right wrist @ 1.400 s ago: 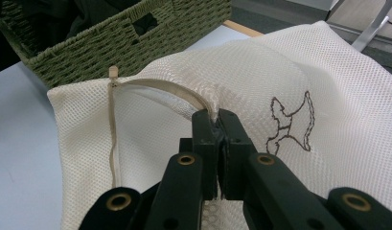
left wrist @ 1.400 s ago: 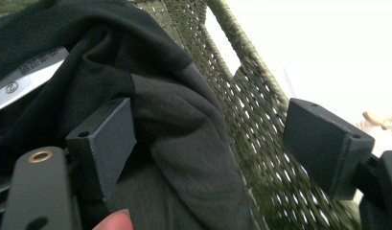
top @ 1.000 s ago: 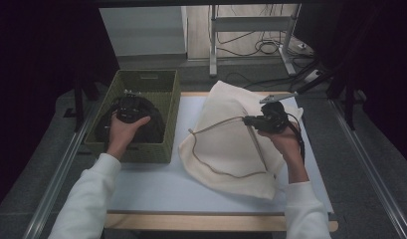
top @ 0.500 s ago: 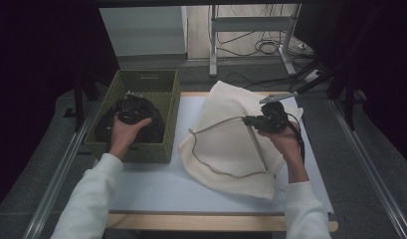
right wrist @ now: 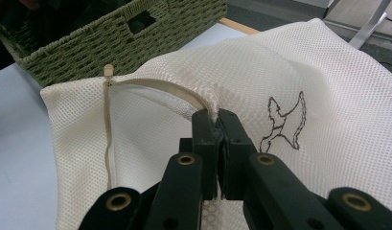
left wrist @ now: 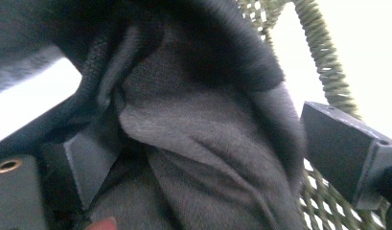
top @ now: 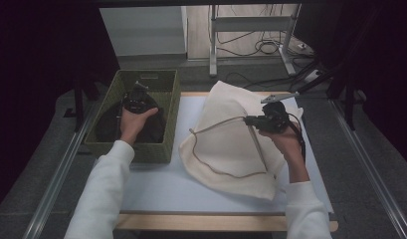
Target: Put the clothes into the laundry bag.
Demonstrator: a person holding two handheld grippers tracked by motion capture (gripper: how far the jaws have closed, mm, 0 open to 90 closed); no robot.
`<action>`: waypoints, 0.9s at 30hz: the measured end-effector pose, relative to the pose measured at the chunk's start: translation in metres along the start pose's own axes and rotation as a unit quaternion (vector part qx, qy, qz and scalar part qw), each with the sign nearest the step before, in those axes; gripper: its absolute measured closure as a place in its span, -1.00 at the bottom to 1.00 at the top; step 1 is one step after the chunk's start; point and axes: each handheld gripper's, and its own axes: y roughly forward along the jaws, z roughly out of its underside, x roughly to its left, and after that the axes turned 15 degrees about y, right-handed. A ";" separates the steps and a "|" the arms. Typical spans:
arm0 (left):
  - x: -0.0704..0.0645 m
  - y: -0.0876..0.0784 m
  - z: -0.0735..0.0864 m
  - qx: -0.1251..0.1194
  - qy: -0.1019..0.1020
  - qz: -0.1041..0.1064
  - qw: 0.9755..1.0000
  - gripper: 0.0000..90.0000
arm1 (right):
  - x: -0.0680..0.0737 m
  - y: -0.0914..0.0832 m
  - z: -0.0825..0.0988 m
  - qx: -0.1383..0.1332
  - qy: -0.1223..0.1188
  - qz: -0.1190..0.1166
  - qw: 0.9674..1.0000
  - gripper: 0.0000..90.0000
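Right gripper (right wrist: pixel 216 120): its 2 jaws are pressed together on the zipper edge of the mesh bag, and they lift this edge a little above the rest of the bag.
Mesh bag (top: pixel 230 144): a cream laundry bag, it lies on the light blue table (top: pixel 156 189), just beside the right wall of the basket. Its zipper opening faces the basket. A small brown embroidered figure (right wrist: pixel 282 123) is seen on the mesh near the jaws.
Left gripper (top: pixel 136 97): it is down inside the basket, in the person's left hand (top: pixel 133 122). In the left gripper view the 2 jaws stand wide apart with dark cloth between them; I cannot tell if the pads press on it.
Dark garment (left wrist: pixel 193 143): grey-black soft cloth, it lies in the basket in folds and bulges between the left jaws.
Basket (top: pixel 163 147): green woven, rectangular, at the left part of the table, with a handle hole in its end wall.
Sleeves: both forearms wear white.
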 end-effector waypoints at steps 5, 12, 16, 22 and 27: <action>0.001 0.016 0.002 0.028 0.005 -0.012 1.000 -0.83 | -0.001 0.000 0.000 0.002 0.001 0.001 1.000 0.94; 0.009 0.025 0.009 0.047 0.000 -0.025 0.999 -0.74 | -0.002 0.000 0.001 0.002 0.003 0.003 1.000 0.94; 0.012 0.029 0.011 0.059 0.004 -0.035 0.998 -0.63 | -0.002 0.000 0.002 0.002 0.002 0.003 1.000 0.93; 0.011 0.032 0.011 0.068 0.016 -0.049 0.996 -0.42 | -0.003 0.001 0.002 0.003 0.003 0.004 1.000 0.94; 0.014 0.029 0.013 0.068 0.032 -0.041 0.996 0.16 | -0.004 0.000 0.002 0.002 0.004 0.005 1.000 0.93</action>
